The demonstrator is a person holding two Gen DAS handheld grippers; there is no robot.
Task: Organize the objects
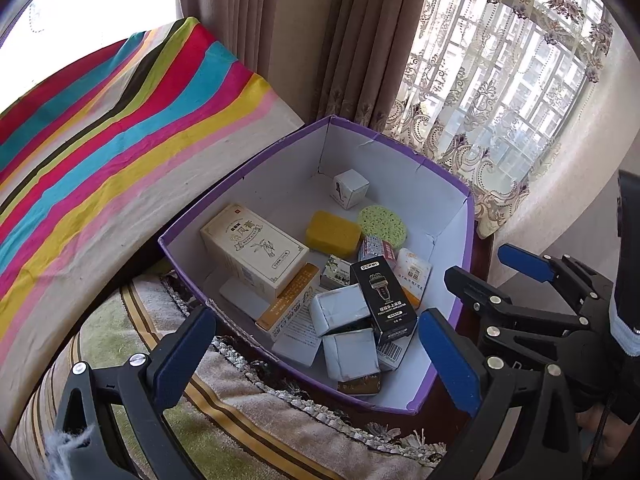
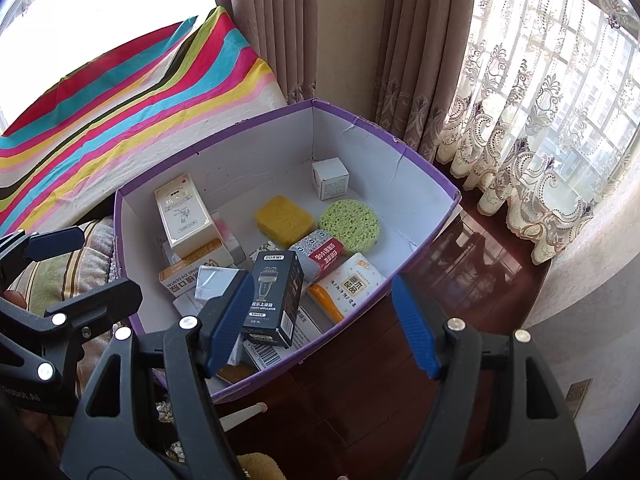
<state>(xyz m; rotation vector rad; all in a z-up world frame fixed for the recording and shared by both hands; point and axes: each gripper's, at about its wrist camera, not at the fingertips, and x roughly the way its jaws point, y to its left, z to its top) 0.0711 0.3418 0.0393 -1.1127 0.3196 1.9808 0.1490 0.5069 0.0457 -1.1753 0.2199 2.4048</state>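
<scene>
The storage box (image 1: pixel 404 148) is purple outside, white inside. In it lie a yellow sponge (image 1: pixel 333 233), a pale green round sponge (image 1: pixel 382 222), a black carton (image 1: pixel 382 300) and a cream carton (image 1: pixel 252 250). At far left, a striped cloth (image 1: pixel 120 128) shows red, turquoise, yellow, pink and black bands.

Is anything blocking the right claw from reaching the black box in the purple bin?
Nothing visible does. The right claw hangs open above the purple bin's near corner, and the black box lies on top of the pile, uncovered, just beyond the claw's left finger.
</scene>
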